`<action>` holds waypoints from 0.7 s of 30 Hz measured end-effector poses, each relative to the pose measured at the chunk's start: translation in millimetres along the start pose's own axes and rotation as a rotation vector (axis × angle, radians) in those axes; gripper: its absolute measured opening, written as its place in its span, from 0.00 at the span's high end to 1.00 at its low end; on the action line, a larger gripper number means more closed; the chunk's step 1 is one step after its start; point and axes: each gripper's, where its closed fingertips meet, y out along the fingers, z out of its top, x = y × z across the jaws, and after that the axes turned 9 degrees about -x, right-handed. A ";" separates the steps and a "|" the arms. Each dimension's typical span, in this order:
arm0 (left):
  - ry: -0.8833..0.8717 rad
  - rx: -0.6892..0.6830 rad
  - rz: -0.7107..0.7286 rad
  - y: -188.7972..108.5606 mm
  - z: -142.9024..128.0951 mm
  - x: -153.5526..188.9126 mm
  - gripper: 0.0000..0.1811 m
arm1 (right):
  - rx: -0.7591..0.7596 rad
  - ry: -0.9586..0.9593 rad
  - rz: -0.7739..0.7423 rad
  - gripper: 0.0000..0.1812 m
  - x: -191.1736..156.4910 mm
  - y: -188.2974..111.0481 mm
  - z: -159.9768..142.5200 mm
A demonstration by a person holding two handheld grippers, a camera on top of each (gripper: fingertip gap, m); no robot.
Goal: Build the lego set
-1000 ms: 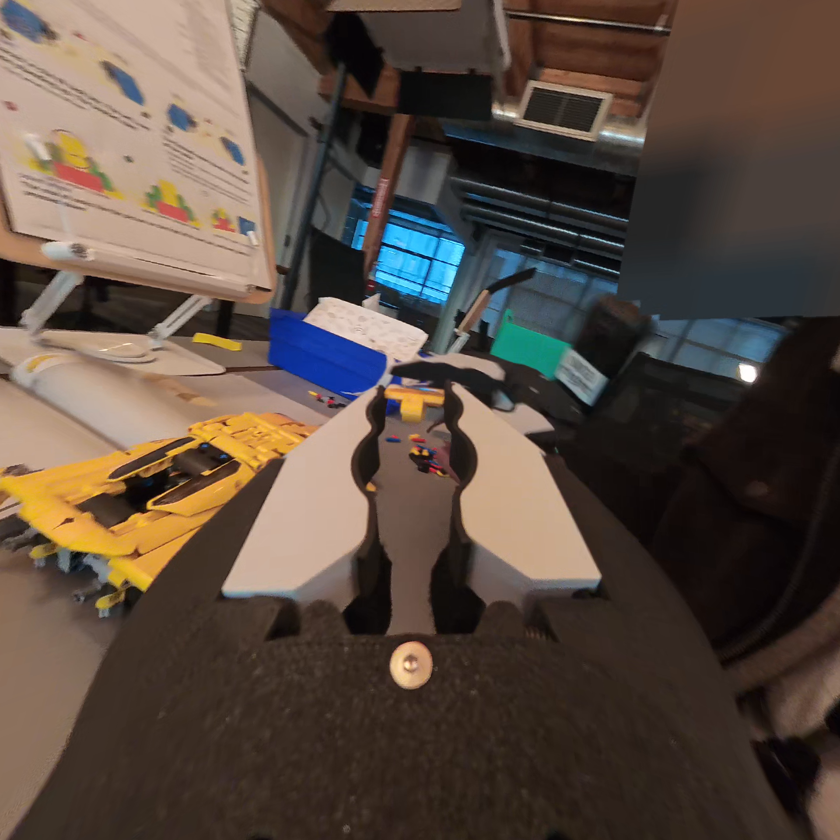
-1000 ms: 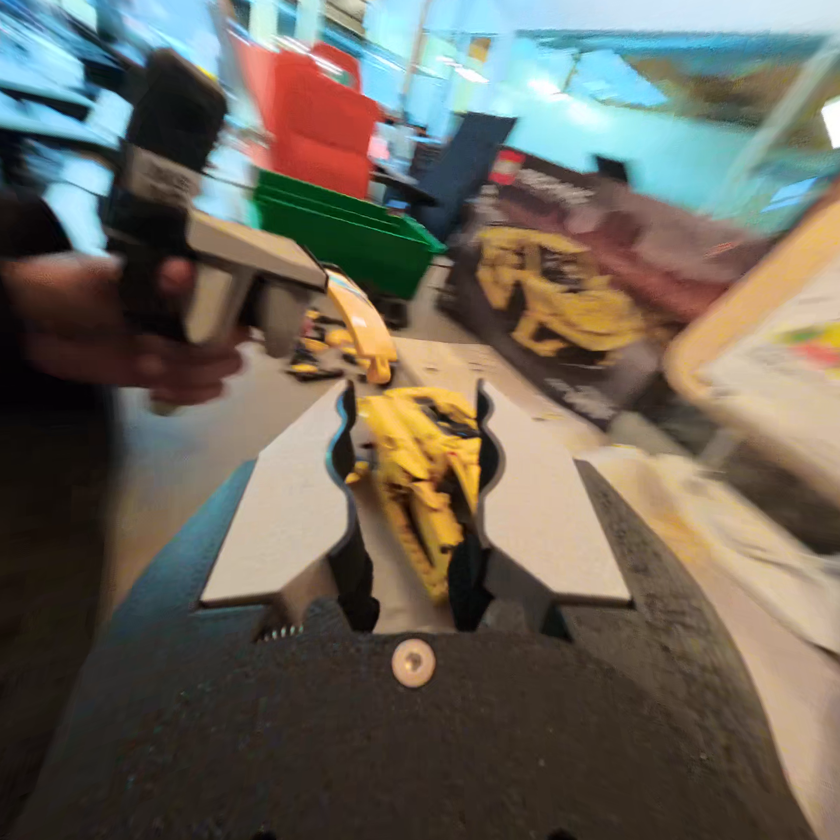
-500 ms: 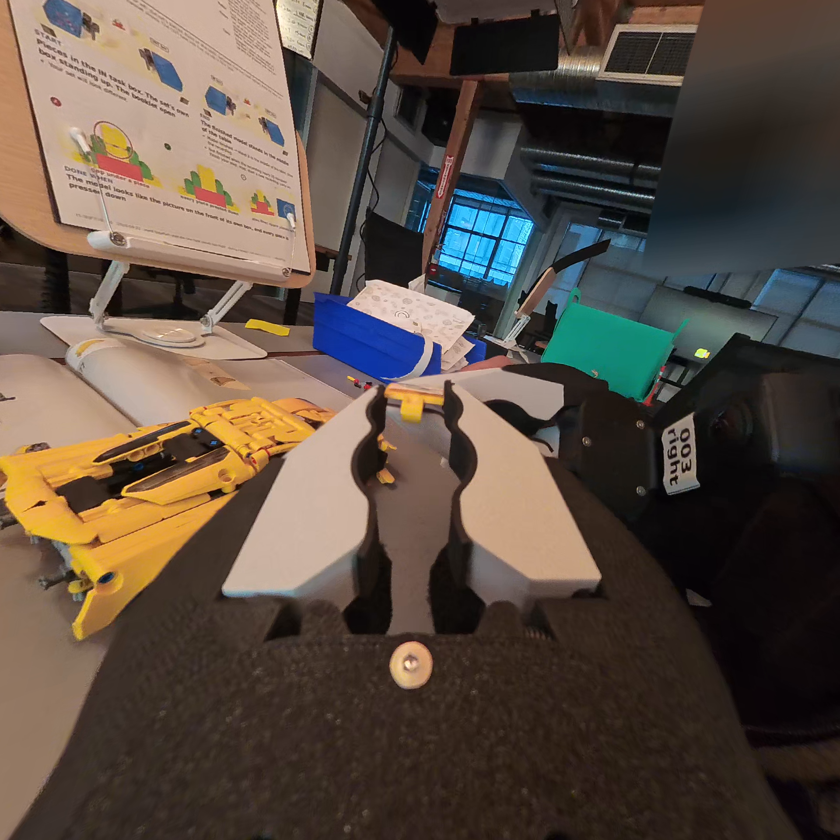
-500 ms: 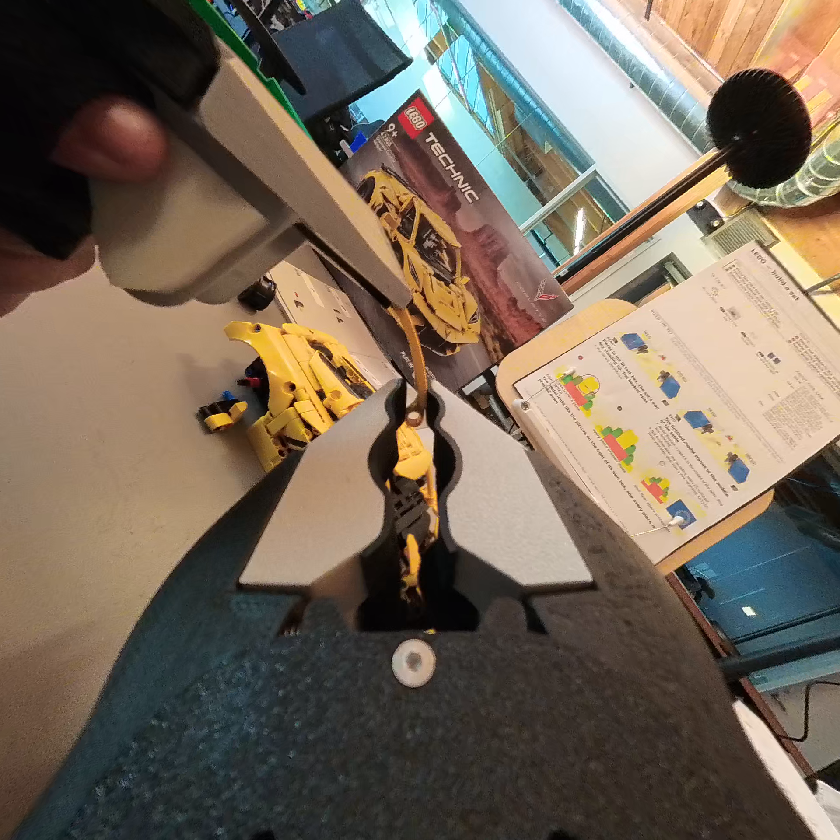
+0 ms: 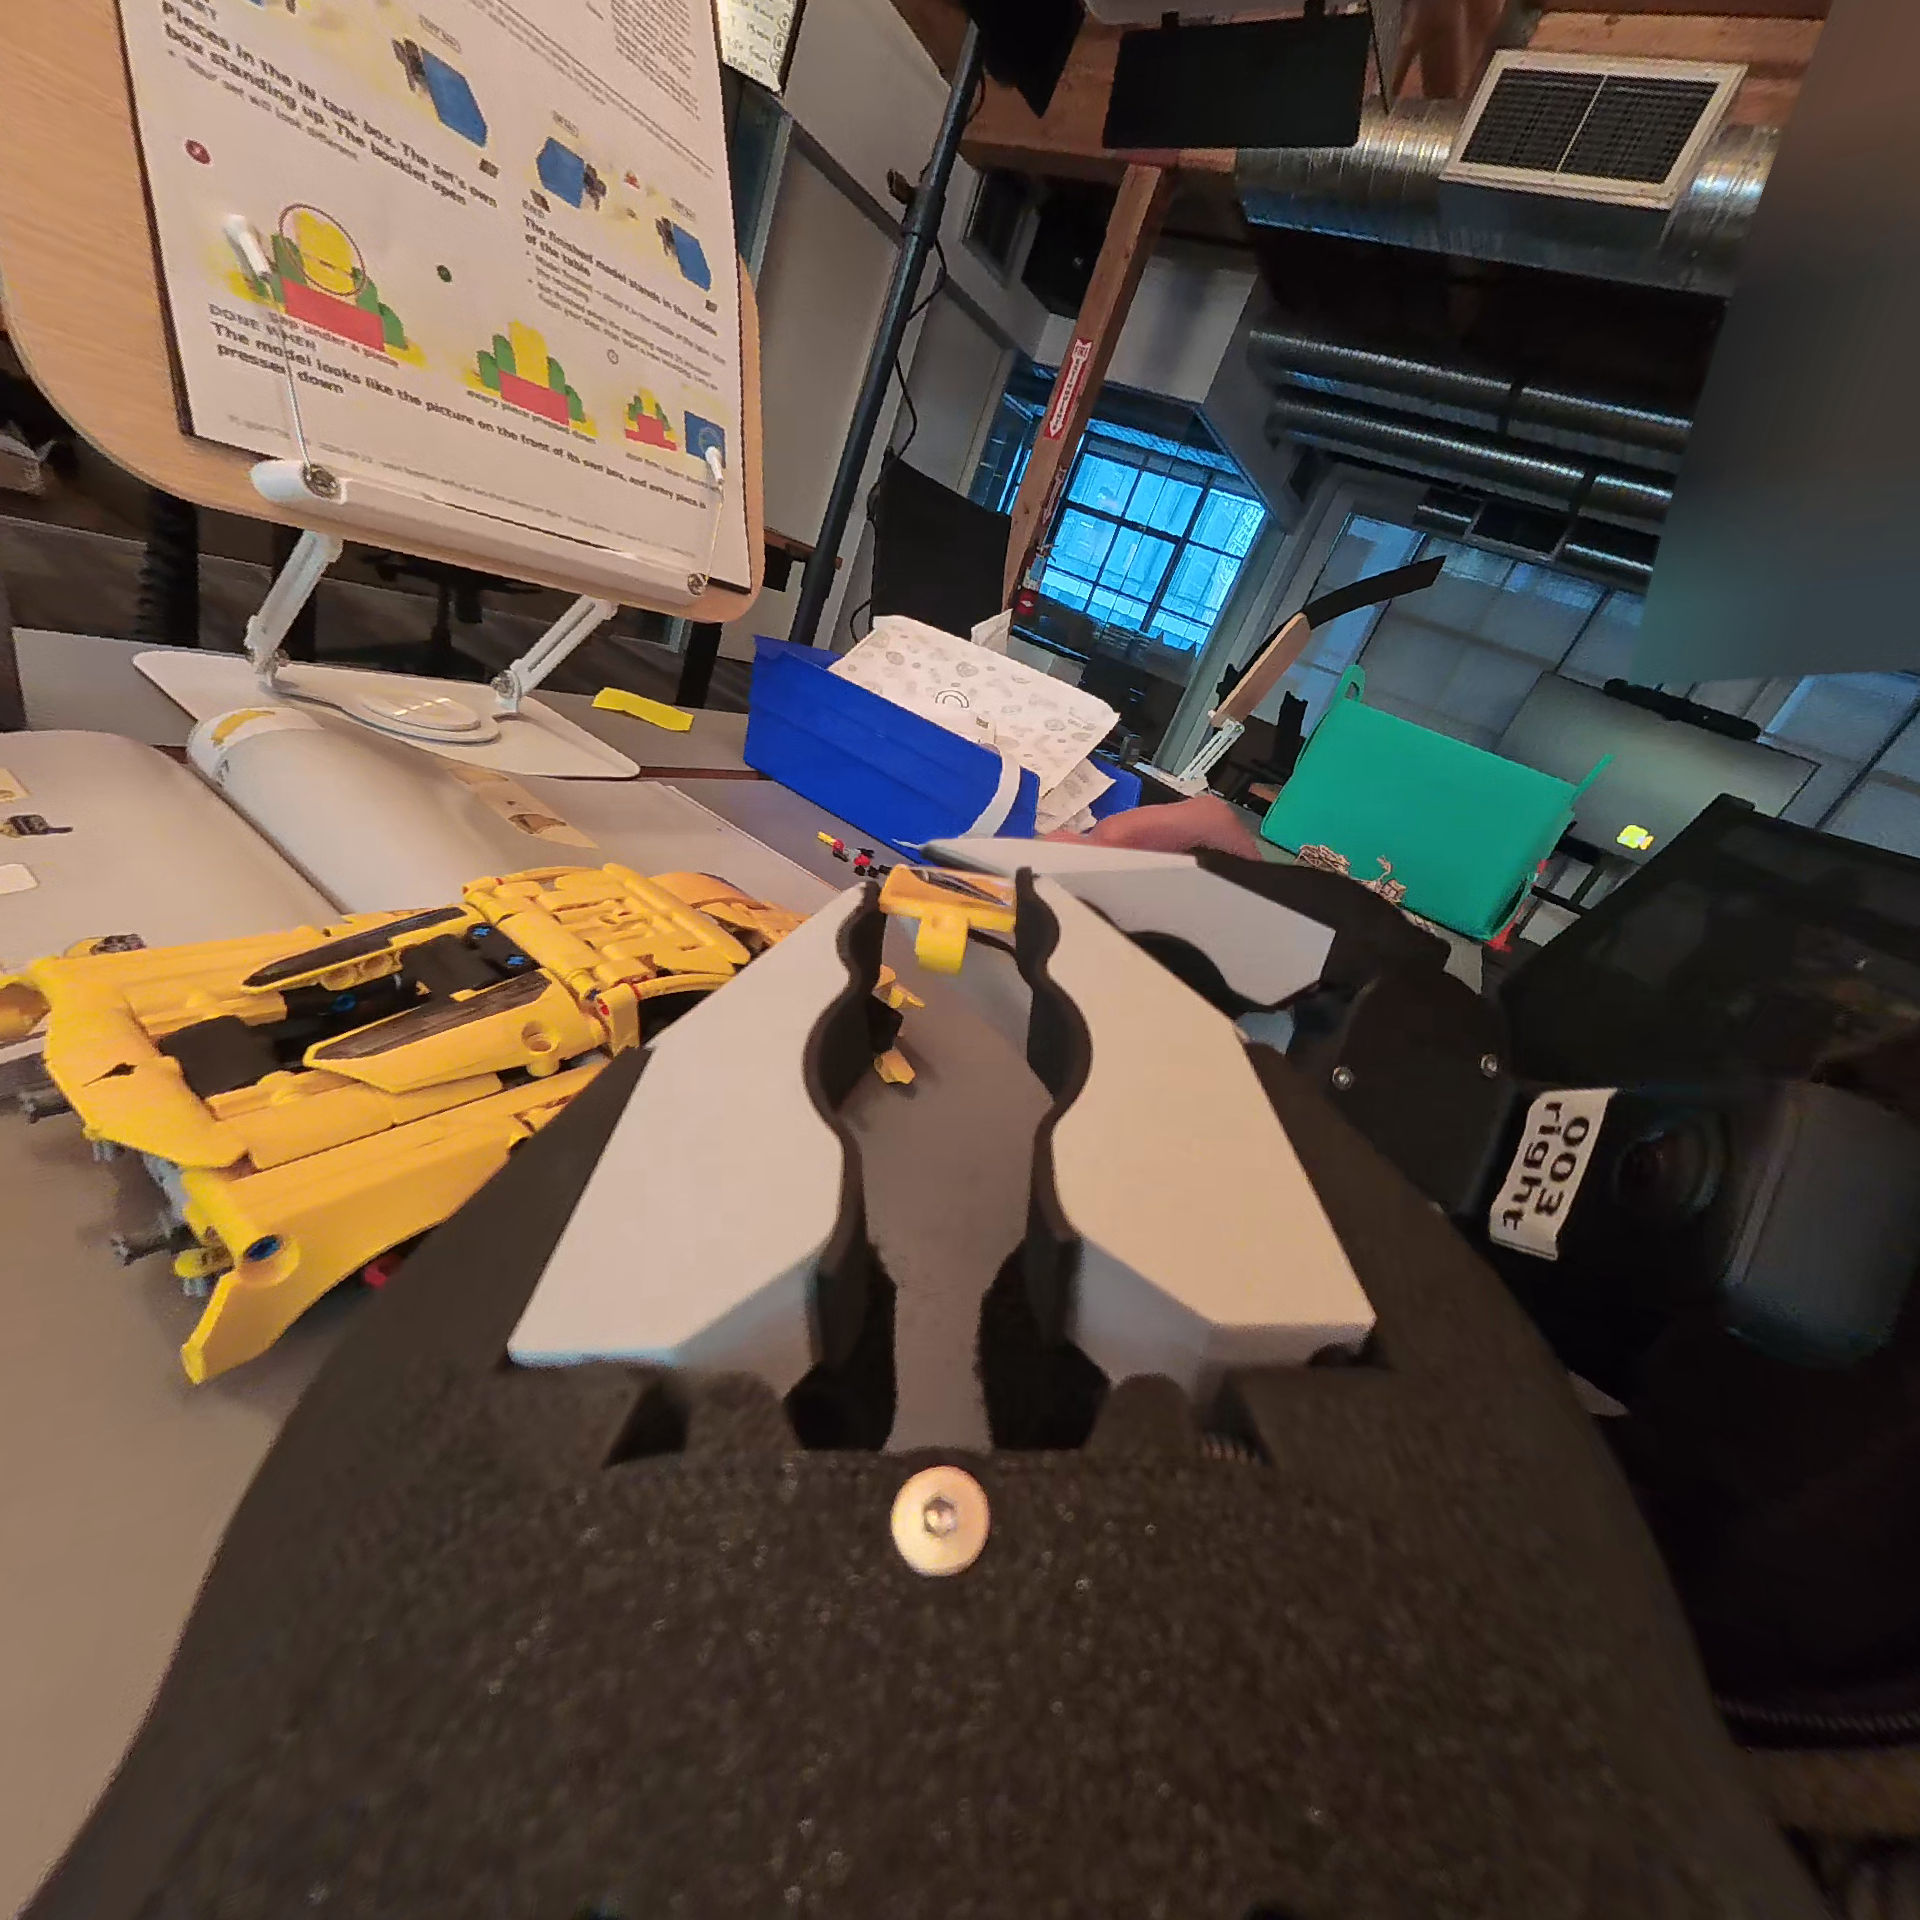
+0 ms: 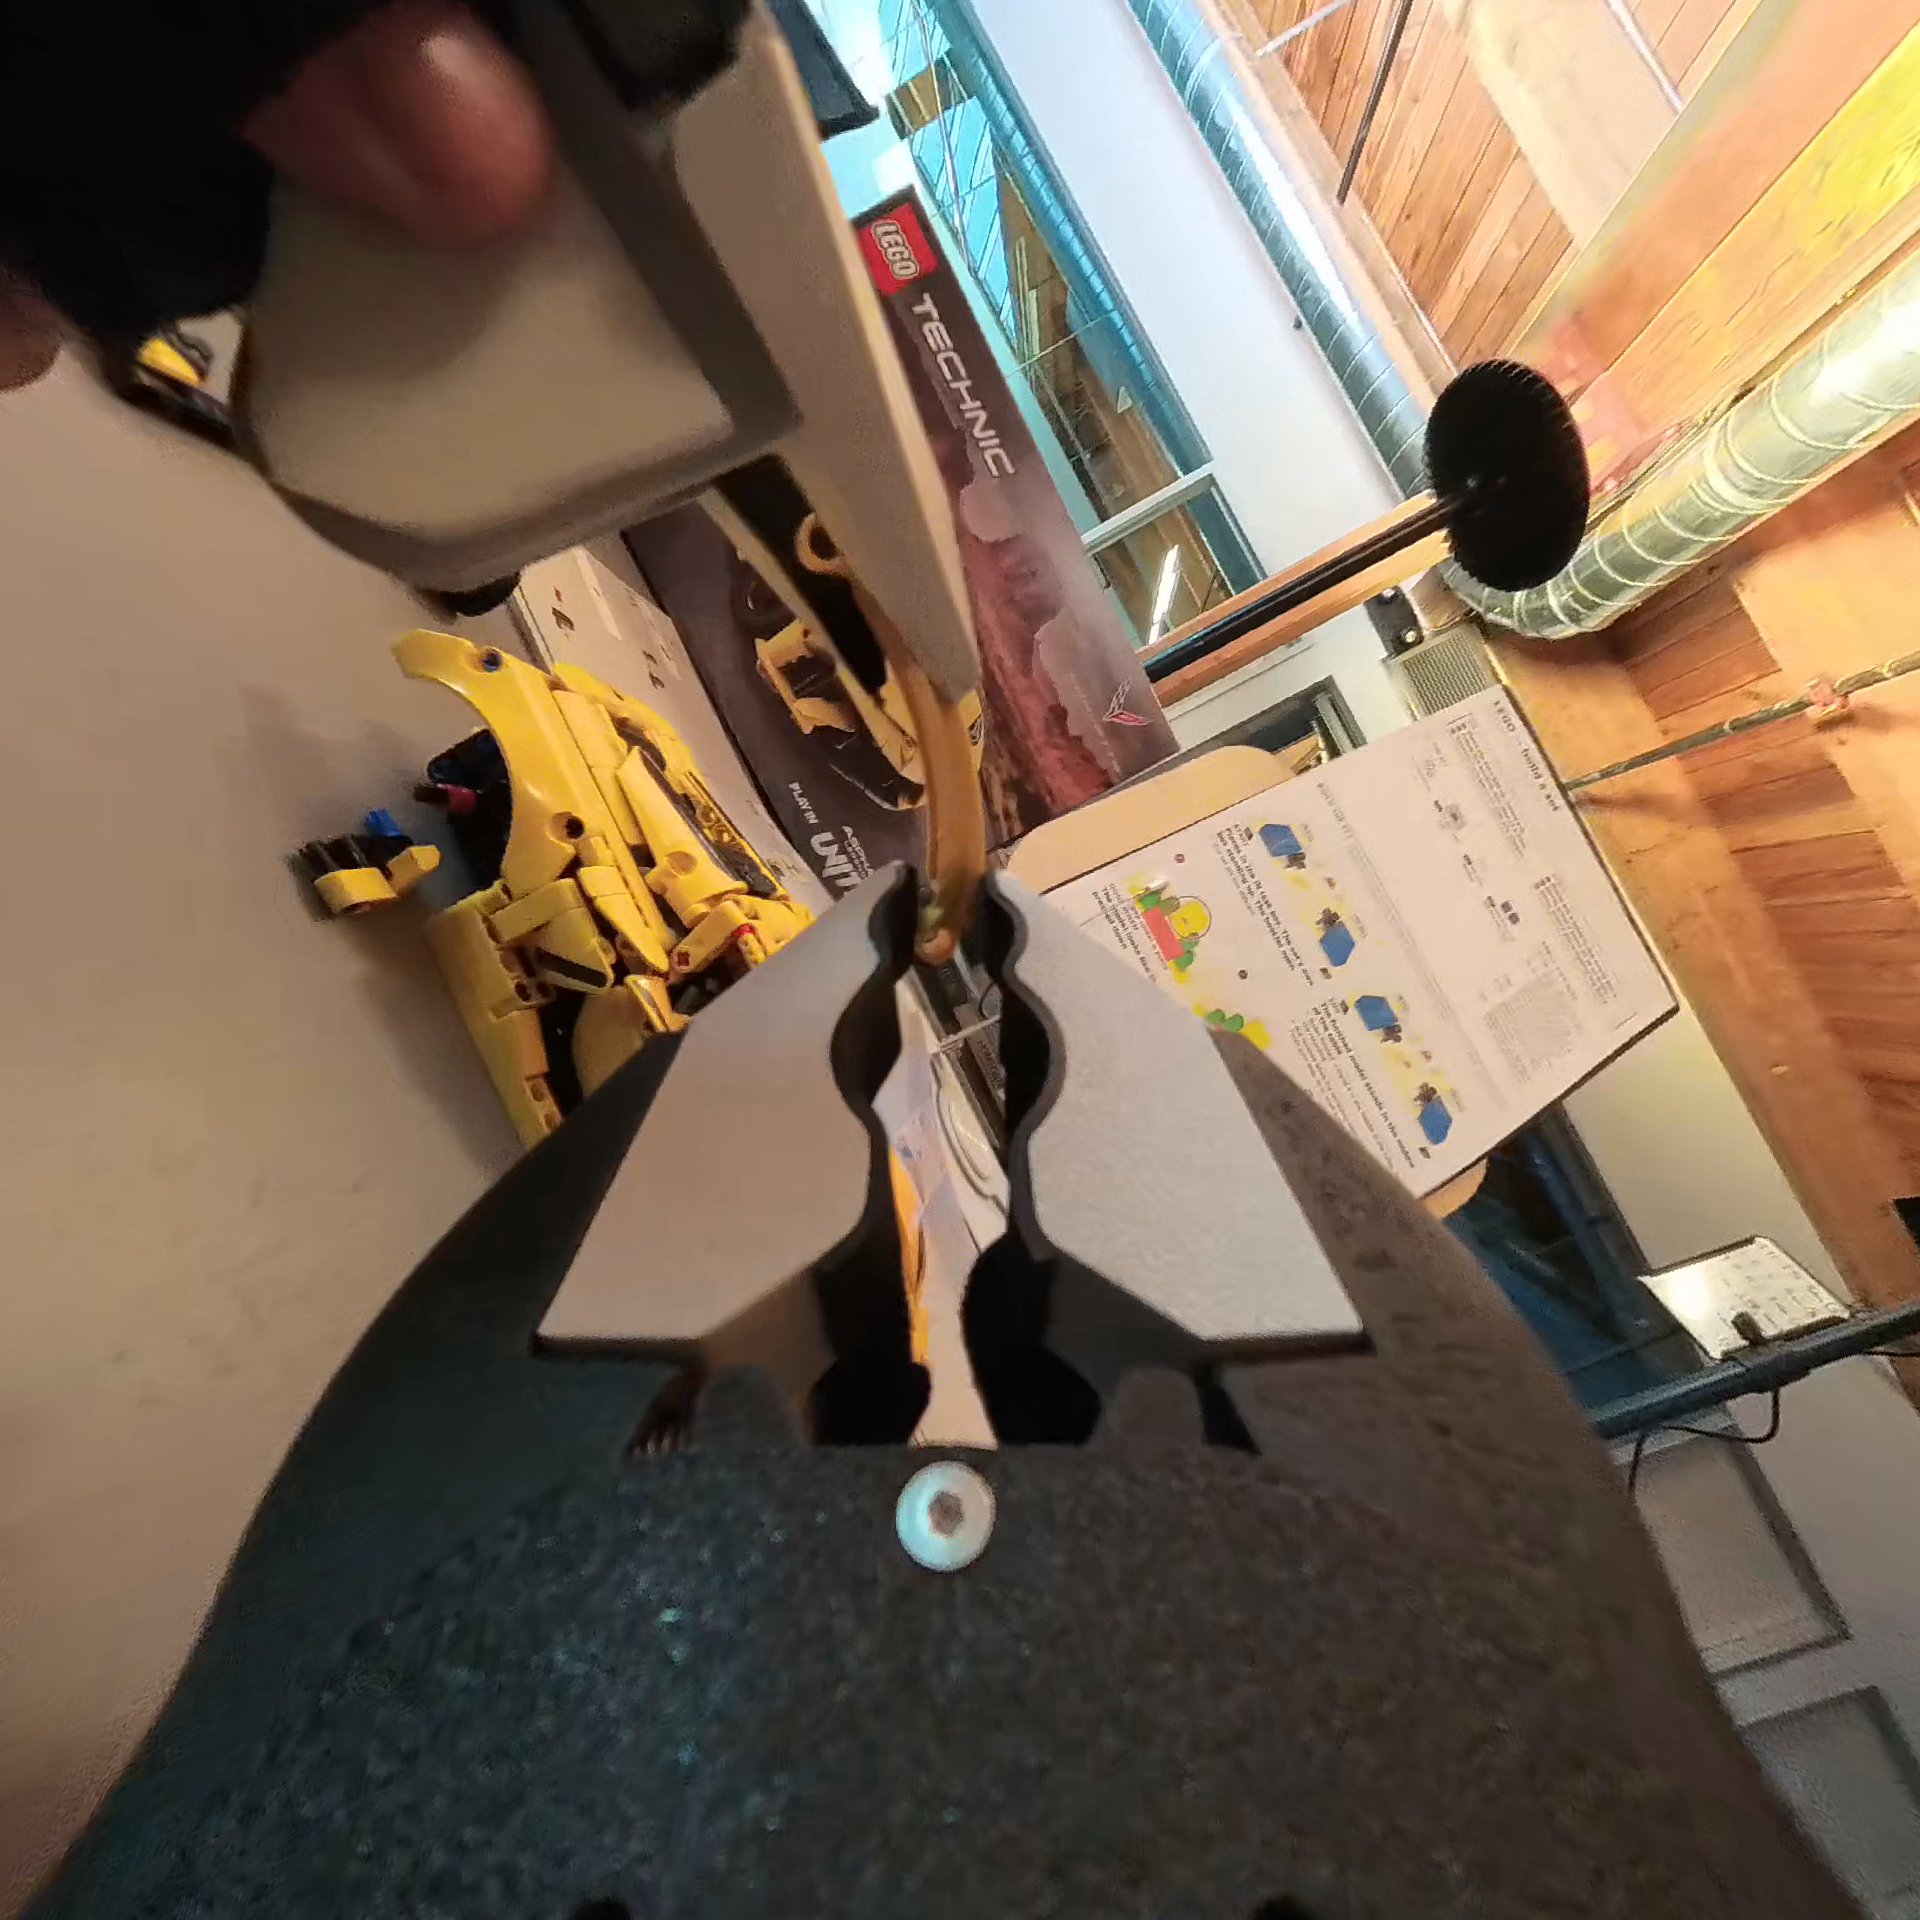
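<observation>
A curved yellow panel piece [image 6: 951, 800] is pinched by both grippers, the left gripper [image 5: 943, 896] and the right gripper [image 6: 948, 891] each closed on one end. It is held just beside the yellow car model [image 5: 416, 1018].

Bare table [image 5: 62, 1507] left of the yellow car model [image 5: 395, 1049]; blue bin [image 5: 883, 758] and document stand [image 5: 416, 707] behind.

Just beyond the tips of the left tongs [image 5: 943, 894], a blue plastic bin [image 5: 883, 758] is sitting, stuffed with white patterned paper [image 5: 977, 696]. A green plastic bin [image 5: 1413, 821] is standing farther off to their right, and a strip of yellow tape [image 5: 642, 710] is lying ahead and left. Up and right of the right tongs [image 6: 945, 881], a black toothed disc on a rod [image 6: 1507, 478] is sticking out near a ribbed silver duct [image 6: 1745, 488].
</observation>
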 end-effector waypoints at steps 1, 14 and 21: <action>-0.001 0.000 0.001 0.0 -0.1 -0.4 0.86 | -0.001 0.011 0.004 0.95 0.1 0.2 -0.3; 0.004 -0.047 0.017 3.9 -7.4 -2.0 0.87 | -0.022 -0.021 0.009 0.97 -0.8 2.3 -5.7; 0.001 -0.074 0.014 7.0 -12.5 -2.4 0.86 | 0.000 -0.067 -0.018 0.99 -2.1 -0.6 -1.7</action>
